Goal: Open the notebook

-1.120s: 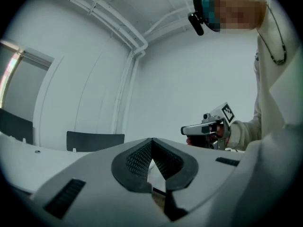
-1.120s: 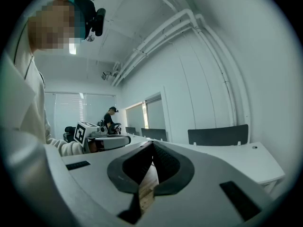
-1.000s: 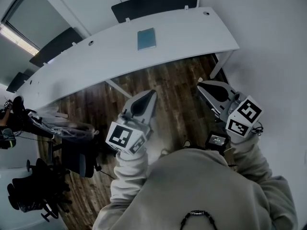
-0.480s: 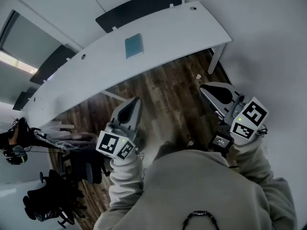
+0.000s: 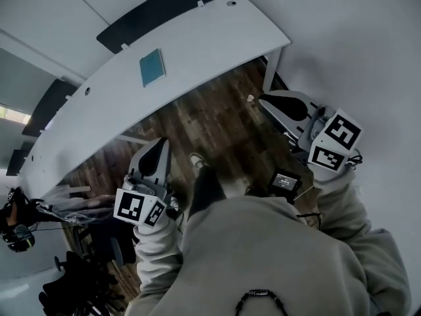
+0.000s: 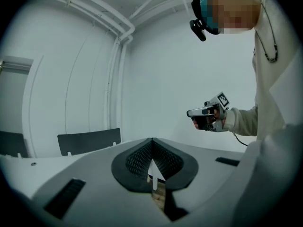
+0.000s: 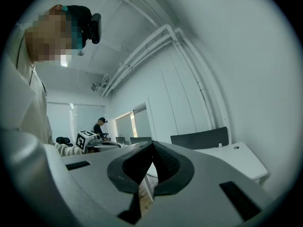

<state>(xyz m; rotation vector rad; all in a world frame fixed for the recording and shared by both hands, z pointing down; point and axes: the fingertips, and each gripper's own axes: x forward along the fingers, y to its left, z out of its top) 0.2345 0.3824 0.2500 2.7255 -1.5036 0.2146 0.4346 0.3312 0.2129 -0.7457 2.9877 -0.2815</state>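
My left gripper (image 5: 160, 145) and right gripper (image 5: 264, 99) are both closed with nothing between the jaws, out over the wooden floor (image 5: 210, 120) and short of the table (image 5: 217, 31). The notebook (image 5: 152, 68) lies shut and flat on that table, well apart from both. I judge it light, its cover thin and bendy — best lifted at the free edge, opposite the spine. Against a second ago, it sits further left in the head view, and my grippers stand wider apart.
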